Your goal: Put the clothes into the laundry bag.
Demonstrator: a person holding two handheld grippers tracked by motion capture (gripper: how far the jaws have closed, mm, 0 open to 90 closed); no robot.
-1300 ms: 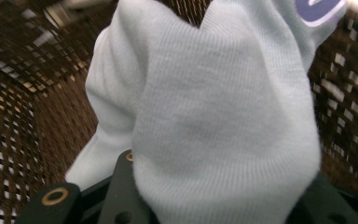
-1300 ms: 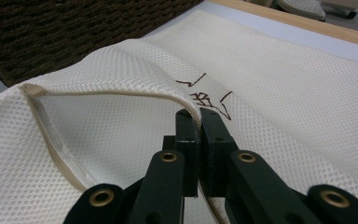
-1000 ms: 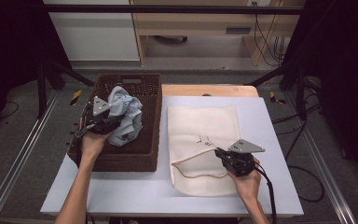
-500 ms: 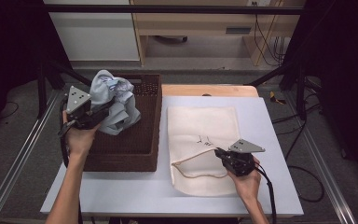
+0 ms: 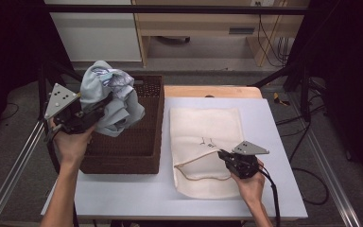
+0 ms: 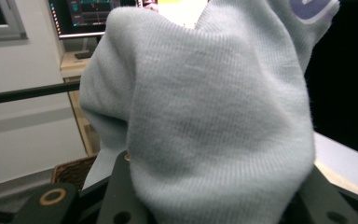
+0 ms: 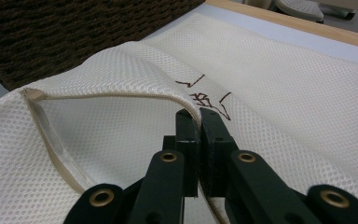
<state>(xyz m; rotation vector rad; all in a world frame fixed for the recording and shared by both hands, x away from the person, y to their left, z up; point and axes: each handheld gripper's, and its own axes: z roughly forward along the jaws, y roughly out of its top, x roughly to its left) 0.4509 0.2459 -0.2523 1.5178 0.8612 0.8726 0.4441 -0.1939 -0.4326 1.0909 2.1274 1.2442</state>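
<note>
Right gripper (image 7: 199,112) has its jaws pressed together on the zipper edge of the cream mesh laundry bag (image 5: 207,132), pinching the upper lip of the mouth and lifting it a little so a gap shows under the hem in the right gripper view. Left gripper (image 5: 87,111) is clamped on a bunched pale blue-grey knit garment (image 5: 113,101), jaws partly closed with a thick wad of fabric between them, held up above the near-left part of the brown wicker basket (image 5: 146,142). The garment is clear of the basket floor, well apart from the bag, and hangs in loose folds off the jaws; a printed patch shows on 1 fold. Handling guess: the knit is light, soft, floppy and not fragile; it will sag and trail, so a grip through the middle of the bundle, as now, keeps most of it gathered, though loose ends may snag on the basket rim or catch on the bag mouth. The mesh bag is thin, limp and slippery on the white table (image 5: 123,194); it would likely slide if pushed, so holding the stiffer zipper hem is the sensible spot, since it keeps the mouth open. 2 grips look secure, nothing heavy here.
</note>
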